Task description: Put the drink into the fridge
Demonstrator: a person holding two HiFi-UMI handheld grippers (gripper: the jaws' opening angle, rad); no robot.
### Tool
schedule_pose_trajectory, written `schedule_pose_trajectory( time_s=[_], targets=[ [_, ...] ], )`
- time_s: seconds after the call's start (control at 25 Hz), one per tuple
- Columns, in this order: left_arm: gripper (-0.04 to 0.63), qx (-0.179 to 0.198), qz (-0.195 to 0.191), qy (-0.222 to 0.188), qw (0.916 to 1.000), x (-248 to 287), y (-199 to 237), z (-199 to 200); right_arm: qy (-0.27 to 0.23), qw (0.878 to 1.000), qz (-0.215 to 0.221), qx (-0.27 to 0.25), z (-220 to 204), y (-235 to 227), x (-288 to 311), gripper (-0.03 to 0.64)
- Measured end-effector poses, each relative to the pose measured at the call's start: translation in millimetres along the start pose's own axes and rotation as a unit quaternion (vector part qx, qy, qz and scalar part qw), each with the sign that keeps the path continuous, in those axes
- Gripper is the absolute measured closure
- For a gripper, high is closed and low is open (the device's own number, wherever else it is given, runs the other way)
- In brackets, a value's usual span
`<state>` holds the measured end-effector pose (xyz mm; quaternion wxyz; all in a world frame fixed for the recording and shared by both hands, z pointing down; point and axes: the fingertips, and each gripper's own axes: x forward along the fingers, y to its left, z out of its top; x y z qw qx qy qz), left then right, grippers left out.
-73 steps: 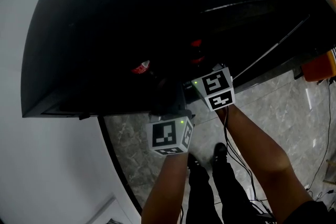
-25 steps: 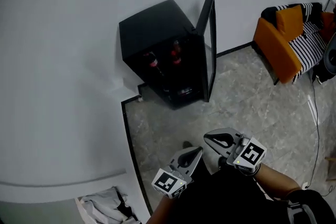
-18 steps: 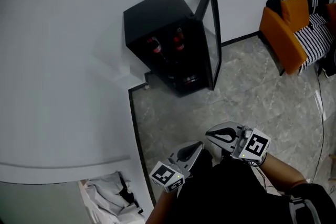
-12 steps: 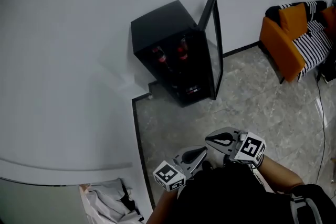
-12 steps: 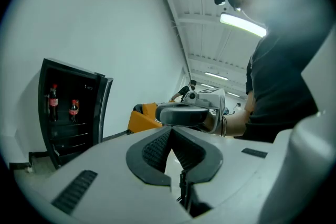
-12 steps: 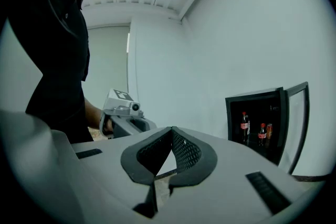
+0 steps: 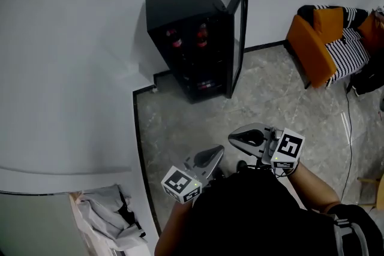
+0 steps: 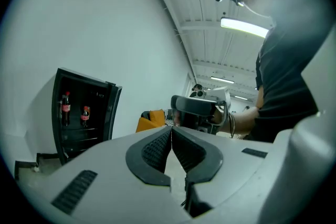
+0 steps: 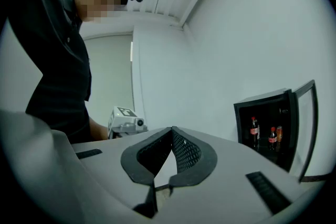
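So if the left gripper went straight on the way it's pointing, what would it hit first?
Probably the right gripper, held close ahead of the left gripper's shut, empty jaws, just right of their line. Depth is hard to judge, so it might pass narrowly beside it.

The person wears a black short-sleeved shirt (image 7: 258,219); grey grippers (image 7: 215,153) carry black ribbed fingers (image 8: 156,150) and black-and-white marker cubes (image 7: 290,147).

Too small and dim for any label: bottles (image 7: 174,39) inside the dark fridge (image 7: 180,9). On its lower shelf, only an unidentifiable glint (image 7: 204,84). Cut off by the right edge: orange sofa (image 7: 307,51). Clipped by the bottom edge: crumpled pale cloth (image 7: 99,213). Partly covered by the black shirt (image 7: 258,219): right forearm (image 7: 315,186).
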<state>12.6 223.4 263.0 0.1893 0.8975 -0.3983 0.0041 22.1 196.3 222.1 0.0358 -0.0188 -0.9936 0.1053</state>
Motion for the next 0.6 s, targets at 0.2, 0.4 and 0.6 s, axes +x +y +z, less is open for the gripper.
schedule_pose_trajectory(
  time_s=[0.2,0.4,0.6],
  targets=[
    [0.583,-0.011,-0.008,-0.012,0.9998,-7,-7,-7,0.010,1.000,0.009,-0.011,-9,9,-10,0.594],
    [0.583,-0.025,-0.026,-0.002,0.9994,-8,-10,-12,0.035,0.998,-0.012,-0.047,-2,0,-16,0.594],
    [0.583,-0.023,-0.032,0.001,0.9992,-5,-3,-2,0.043,0.998,-0.014,-0.051,15,-12,-12,0.594]
  ],
)
